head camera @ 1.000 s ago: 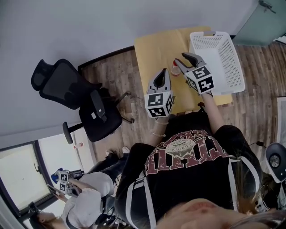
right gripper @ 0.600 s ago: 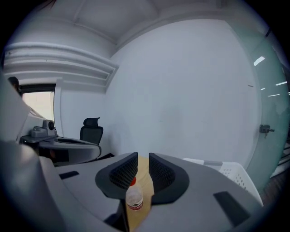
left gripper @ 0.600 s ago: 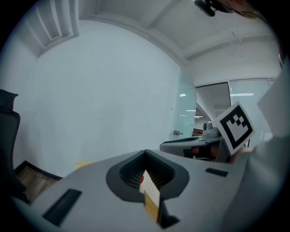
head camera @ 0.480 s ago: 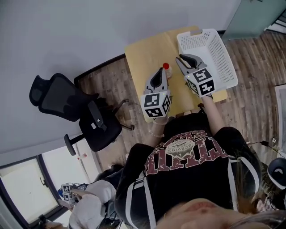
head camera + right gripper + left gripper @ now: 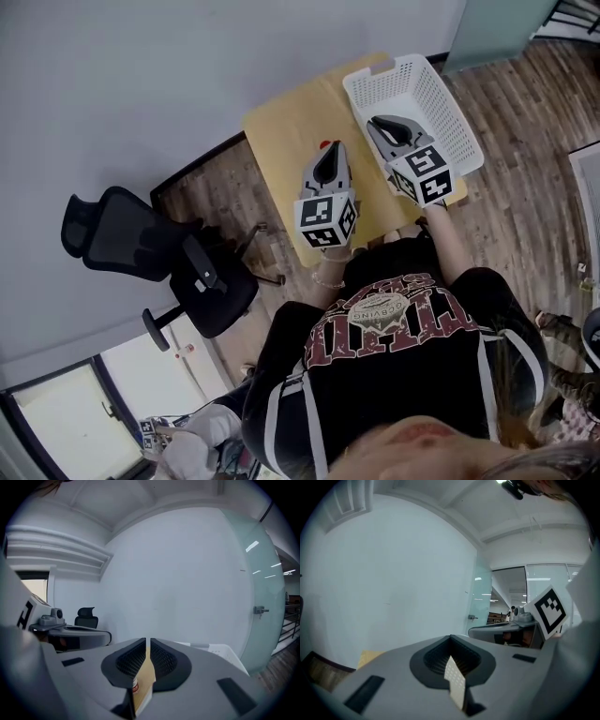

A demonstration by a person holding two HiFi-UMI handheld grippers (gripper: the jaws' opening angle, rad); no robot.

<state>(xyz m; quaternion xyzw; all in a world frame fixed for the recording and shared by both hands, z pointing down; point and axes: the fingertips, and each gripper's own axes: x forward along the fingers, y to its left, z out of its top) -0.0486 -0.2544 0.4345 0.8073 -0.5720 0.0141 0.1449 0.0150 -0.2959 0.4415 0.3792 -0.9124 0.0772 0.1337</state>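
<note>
Head view, with both gripper views. The left gripper (image 5: pixel 326 159) hangs over the middle of the yellow bench (image 5: pixel 281 112), its jaws clenched to a slit and grasping nothing. Through that slit we see only a strip of the white basket (image 5: pixel 454 679) and the bench below it. The bottle (image 5: pixel 324 144), a small clear one with a red cap, stands upright on the bench just beyond the left gripper's tip and left of the basket (image 5: pixel 441 103).

The right gripper (image 5: pixel 377 125) is held above the basket's near left corner, its jaws likewise pressed almost together and empty. In its own view the bottle (image 5: pixel 135 686) shows through the narrow gap.

We judge the bottle light, smooth and easily tipped, its thin wall yielding under pressure. The labelled body below the cap offers the surest hold. Whether it contains liquid we cannot tell. Of the basket we see only perforated walls and floor. A black office chair (image 5: pixel 141 244) stands on the wooden floor, well left of the bench.
</note>
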